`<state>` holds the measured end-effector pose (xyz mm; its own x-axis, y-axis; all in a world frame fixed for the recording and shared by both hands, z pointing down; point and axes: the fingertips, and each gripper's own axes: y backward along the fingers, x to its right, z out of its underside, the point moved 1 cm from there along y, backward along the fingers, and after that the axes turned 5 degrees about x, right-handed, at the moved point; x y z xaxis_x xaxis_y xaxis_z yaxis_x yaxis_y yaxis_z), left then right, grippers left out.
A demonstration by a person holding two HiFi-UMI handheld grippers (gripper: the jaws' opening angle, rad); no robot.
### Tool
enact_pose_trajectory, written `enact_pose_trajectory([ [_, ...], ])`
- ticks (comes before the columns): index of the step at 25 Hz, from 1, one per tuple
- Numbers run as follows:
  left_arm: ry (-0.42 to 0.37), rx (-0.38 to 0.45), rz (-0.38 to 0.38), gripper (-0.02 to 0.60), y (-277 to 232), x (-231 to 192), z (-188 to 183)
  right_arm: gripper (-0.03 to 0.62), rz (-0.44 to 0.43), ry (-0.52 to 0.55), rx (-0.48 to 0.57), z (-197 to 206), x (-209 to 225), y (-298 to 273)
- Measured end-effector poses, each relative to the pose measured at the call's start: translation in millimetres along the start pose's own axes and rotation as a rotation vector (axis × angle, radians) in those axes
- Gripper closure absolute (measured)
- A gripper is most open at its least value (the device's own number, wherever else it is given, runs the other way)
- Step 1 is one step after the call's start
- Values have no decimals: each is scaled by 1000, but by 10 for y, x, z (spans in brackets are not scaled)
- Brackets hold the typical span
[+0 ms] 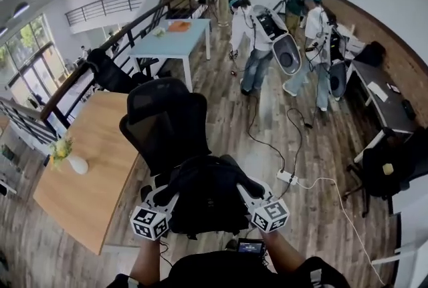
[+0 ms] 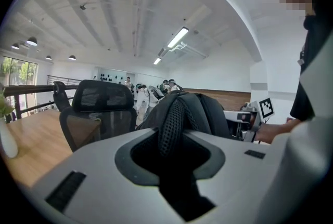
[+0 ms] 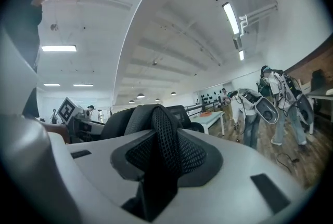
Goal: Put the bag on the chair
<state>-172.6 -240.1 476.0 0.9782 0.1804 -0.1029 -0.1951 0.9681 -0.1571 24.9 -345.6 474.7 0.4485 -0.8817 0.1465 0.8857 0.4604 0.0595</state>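
bag over the chair, not yet let go

the left gripper (image 1: 162, 198) is clamped on one mesh strap (image 2: 174, 124) and the right gripper (image 1: 254, 196) on the other. the bag (image 1: 207, 200) hangs between them, in front of the chair (image 1: 167, 116) back. whether it touches the seat is hidden. to do: lower it, let go. the table (image 1: 93, 166) edge sits just beside the chair on the left. a power strip (image 1: 286, 177) and cables lie on the floor at right.

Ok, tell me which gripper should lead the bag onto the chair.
Left, narrowly. The left gripper and right gripper are each shut on a mesh strap of the bag, but the chair stands ahead and left of the bag, on the left gripper's side.
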Motion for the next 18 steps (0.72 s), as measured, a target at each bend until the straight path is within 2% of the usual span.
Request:
enact_pose_trajectory([
  [8,25,-14,-112,471,-364,-227,45,471,-118,-27,-25,108,421,-483],
  [18,51,-34,-160,471,-845,-721,173,471,-154,-62,-60,374,796,-1123],
])
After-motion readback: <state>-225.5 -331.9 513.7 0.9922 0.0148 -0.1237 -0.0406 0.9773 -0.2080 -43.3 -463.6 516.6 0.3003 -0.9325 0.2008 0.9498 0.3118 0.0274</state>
